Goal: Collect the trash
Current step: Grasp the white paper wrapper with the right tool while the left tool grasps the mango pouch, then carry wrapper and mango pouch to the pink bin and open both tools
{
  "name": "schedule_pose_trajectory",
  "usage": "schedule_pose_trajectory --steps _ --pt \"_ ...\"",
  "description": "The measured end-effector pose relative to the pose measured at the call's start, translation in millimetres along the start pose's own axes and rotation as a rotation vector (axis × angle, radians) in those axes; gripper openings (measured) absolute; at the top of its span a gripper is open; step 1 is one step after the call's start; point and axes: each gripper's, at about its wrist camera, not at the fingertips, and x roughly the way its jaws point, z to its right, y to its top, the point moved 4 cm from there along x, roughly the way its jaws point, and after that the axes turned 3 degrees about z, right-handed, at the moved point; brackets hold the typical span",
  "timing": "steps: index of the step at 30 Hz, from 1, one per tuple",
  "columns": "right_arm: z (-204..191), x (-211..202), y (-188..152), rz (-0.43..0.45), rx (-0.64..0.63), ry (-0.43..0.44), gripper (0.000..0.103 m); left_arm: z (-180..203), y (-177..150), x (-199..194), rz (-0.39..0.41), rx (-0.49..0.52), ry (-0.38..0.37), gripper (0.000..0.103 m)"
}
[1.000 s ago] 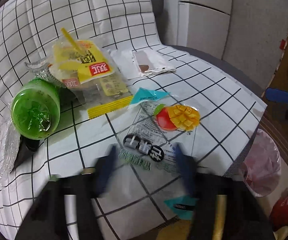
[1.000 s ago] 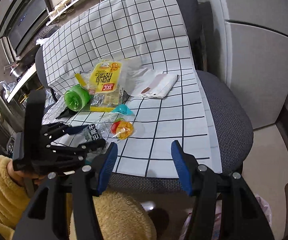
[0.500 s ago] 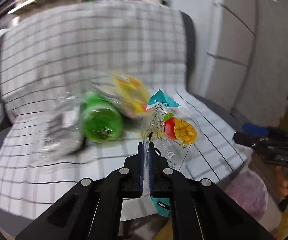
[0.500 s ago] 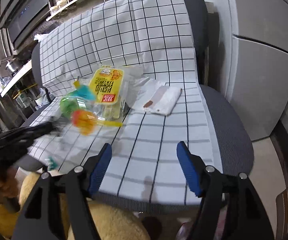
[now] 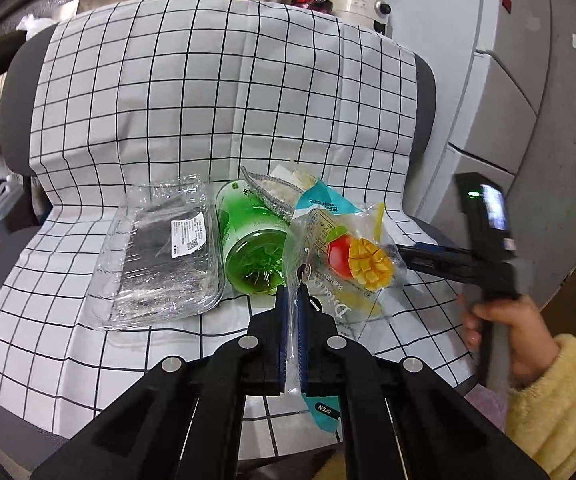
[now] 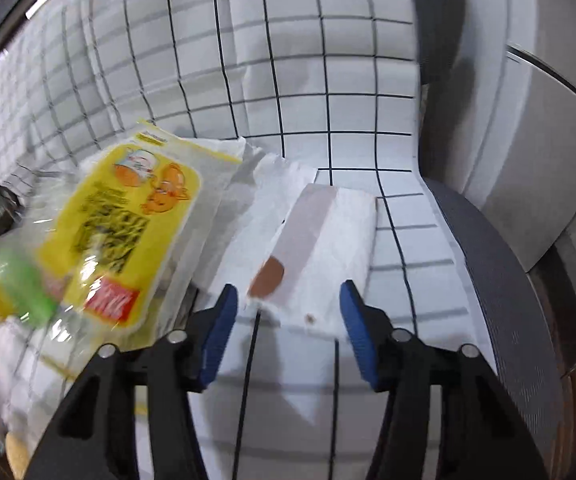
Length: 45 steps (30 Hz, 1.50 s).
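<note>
Mango wrapper (image 5: 342,256): light, limp, slippery film, lifted above cloth-covered seat (image 5: 68,344) front edge, pinched at lower edge by left gripper (image 5: 293,300); right gripper (image 6: 284,312) spread wide over soft stained tissue (image 6: 320,248) near seat's right edge; pinch its near edge

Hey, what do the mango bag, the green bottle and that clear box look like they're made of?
Mango bag: thin glossy plastic film, see-through around the print, crinkled where the left gripper pinches it.
Green bottle: translucent green plastic, likely PET, with a moulded petal base.
Clear box: thin rigid transparent plastic, ribbed and shiny.
</note>
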Motion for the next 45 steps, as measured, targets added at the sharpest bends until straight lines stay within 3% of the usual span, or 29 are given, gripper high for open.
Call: schedule_pose_trajectory --steps 2,6,8,11,15,22,29,37,40,45 --pt "-4.0 13.2 4.7 -0.020 -0.017 -0.042 0.070 2.0 0.6 1.4 0.000 0.005 -0.006 0.004" --pt "-3.3 30.2 -0.4 -0.086 -0.018 -0.110 0.070 5.2 0.3 3.0 -0.003 0.008 -0.024 0.004" --pt "-2.0 25.8 -2.3 -0.083 -0.011 -0.100 0.047 6.0 -0.3 2.3 -0.003 0.010 -0.026 0.004" --pt "0.7 16.0 -7.7 -0.088 -0.018 -0.092 0.021 6.9 -0.6 -0.7 -0.003 0.006 -0.031 0.004" --pt "15.1 -9.5 -14.2 -0.055 0.025 -0.071 0.012 11.4 -2.3 -7.7 0.000 0.003 -0.038 0.004" --pt "29.9 -98.8 -34.8 0.069 0.054 0.014 0.007 31.7 -9.2 -26.7 0.007 0.006 -0.072 0.004" --pt "49.1 -185.5 -73.2 0.148 0.099 0.046 0.007 81.7 -18.8 -24.8 0.000 0.029 -0.146 0.004" --pt "98.4 -253.0 -144.6 0.145 0.225 -0.063 0.008 163.1 -49.0 -11.1 -0.054 0.123 -0.303 0.004" --pt "122.1 -262.4 -176.4 0.110 0.268 -0.137 0.008 185.4 -61.1 -7.8 -0.075 0.153 -0.343 0.004" --pt "155.1 -255.3 -219.6 0.038 0.364 -0.185 0.009 214.2 -79.2 2.3 -0.126 0.189 -0.392 0.004"
